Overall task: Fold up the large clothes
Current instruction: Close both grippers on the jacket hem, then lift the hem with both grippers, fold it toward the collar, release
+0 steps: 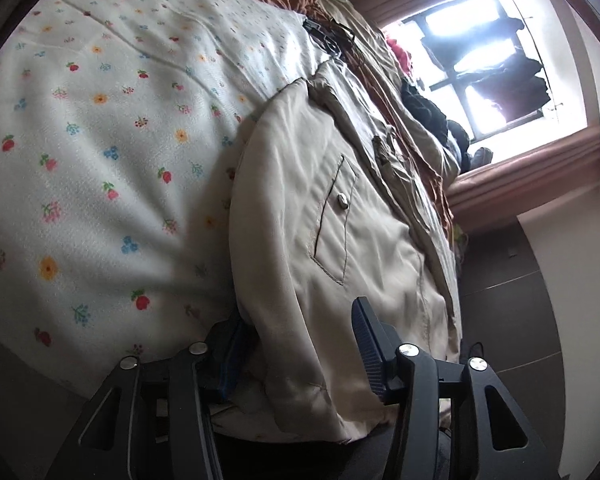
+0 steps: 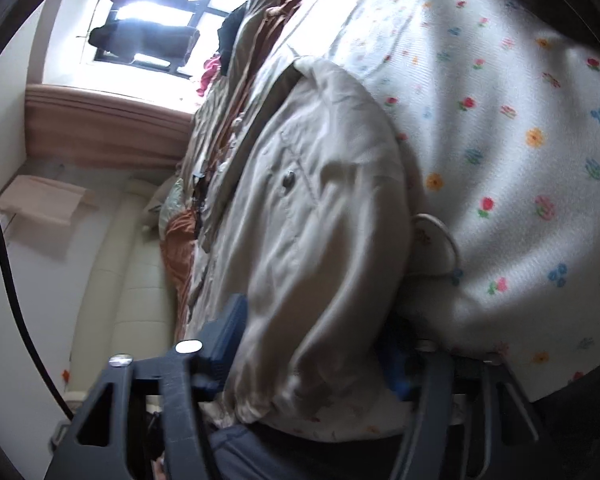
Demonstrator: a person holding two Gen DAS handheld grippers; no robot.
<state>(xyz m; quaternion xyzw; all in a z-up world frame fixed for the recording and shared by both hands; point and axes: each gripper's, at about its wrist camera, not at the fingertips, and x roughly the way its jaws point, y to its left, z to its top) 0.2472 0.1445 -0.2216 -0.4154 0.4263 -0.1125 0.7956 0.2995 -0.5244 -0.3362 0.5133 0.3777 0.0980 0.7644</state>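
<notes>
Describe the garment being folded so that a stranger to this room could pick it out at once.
Start at the bed, covered by a white bedspread printed with small flowers. At its near edge lies a beige garment, its hem between the fingers of both claws. Unlike the rust-brown and dark clothes heaped toward the window, it is pale and smooth, with a stitched pocket fastened by a button.

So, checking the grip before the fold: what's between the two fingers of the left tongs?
In the left wrist view, the near edge of the beige button-pocket shirt bunches between the left tongs; the flowered white bedsheet lies underneath.
</notes>
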